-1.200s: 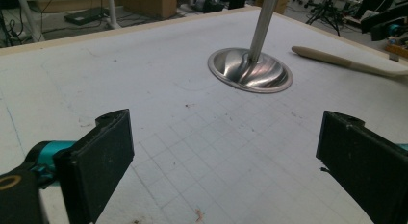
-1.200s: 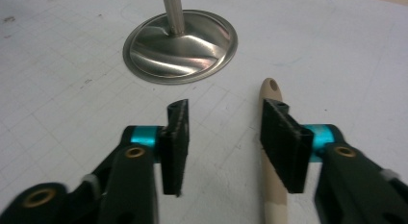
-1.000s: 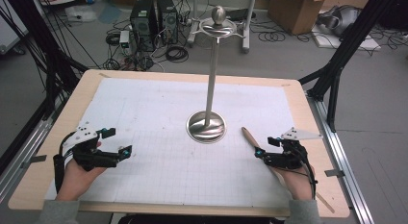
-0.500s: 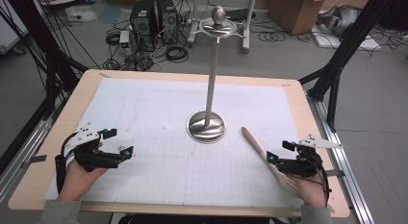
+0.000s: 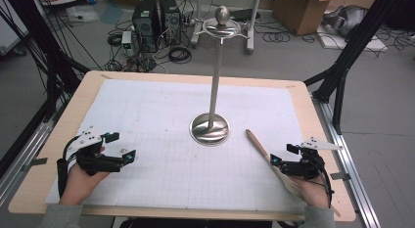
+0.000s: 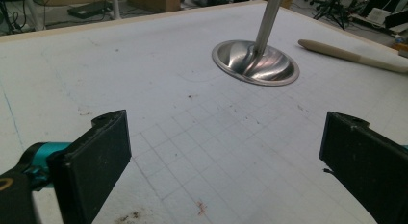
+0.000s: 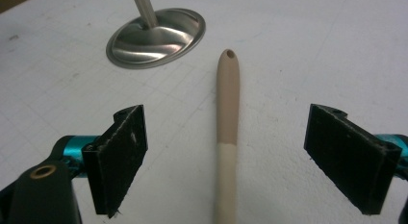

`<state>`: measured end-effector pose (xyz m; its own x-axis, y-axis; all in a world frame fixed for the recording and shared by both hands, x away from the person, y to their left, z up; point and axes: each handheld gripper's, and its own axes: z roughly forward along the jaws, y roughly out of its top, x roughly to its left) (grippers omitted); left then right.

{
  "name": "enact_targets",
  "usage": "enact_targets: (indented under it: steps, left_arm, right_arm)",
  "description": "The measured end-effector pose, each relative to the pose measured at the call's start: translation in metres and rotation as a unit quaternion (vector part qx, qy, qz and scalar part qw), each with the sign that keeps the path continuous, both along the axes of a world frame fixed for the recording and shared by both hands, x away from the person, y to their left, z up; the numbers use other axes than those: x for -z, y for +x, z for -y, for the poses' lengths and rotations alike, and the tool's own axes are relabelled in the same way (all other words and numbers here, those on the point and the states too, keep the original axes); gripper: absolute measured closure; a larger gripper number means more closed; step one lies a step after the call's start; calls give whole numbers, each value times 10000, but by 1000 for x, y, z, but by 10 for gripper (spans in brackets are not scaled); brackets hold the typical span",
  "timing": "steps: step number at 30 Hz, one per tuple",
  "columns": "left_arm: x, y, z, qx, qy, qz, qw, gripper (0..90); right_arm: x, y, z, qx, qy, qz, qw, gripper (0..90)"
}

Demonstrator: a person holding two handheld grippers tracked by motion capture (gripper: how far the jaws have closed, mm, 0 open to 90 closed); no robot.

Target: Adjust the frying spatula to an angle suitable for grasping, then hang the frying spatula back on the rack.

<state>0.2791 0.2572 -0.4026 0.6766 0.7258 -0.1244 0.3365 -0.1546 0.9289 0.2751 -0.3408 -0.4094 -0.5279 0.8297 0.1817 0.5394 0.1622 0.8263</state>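
Observation:
A wooden spoon (image 5: 258, 144) lies flat on the white gridded mat (image 5: 161, 115), to the right of the metal stand (image 5: 209, 129). Its handle (image 7: 227, 113) points at the stand's round base (image 7: 156, 36), and its wide end reaches under the person's right hand. My right gripper (image 5: 282, 155) straddles the handle low over the mat. Its jaws have just been opening and now stand wide, with the handle between them and clear of both pads (image 7: 118, 156). My left gripper (image 5: 123, 146) rests open at the mat's front left with nothing between its jaws (image 6: 223, 156). From there the spoon (image 6: 346, 53) shows beyond the base (image 6: 252, 63).
The stand's tall pole (image 5: 215, 81) rises from the middle of the table to a hooked top with a ball (image 5: 222, 15). The wooden table edge (image 5: 323, 140) runs close to the right hand. Boxes, cables and computer cases lie on the floor behind.
The right gripper has drawn back along the spoon toward the person, slightly right and lower, with its jaws wider. The spoon lies where it was. The left gripper has not moved.

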Motion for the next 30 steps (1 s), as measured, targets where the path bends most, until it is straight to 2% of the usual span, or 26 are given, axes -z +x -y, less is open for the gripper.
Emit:
enact_targets:
  steps: [9, 13, 20, 30]
  left_arm:
    - [1, 0, -3, -64, -8, -19, 10000, 45]
    - [0, -1, -2, -50, -12, 20, 10000, 45]
    - [2, 1, -2, -31, 31, -28, 10000, 45]
    - [1, -2, 0, -45, 73, 36, 10000, 45]
  right_arm:
    - [7, 2, 3, 83, 97, -113, 9999, 145]
    - [10, 2, 3, 100, 64, -138, 9998, 144]
    - [14, 3, 1, 81, -62, -193, 9998, 145]
    - [24, 2, -1, -63, -142, -165, 9997, 148]
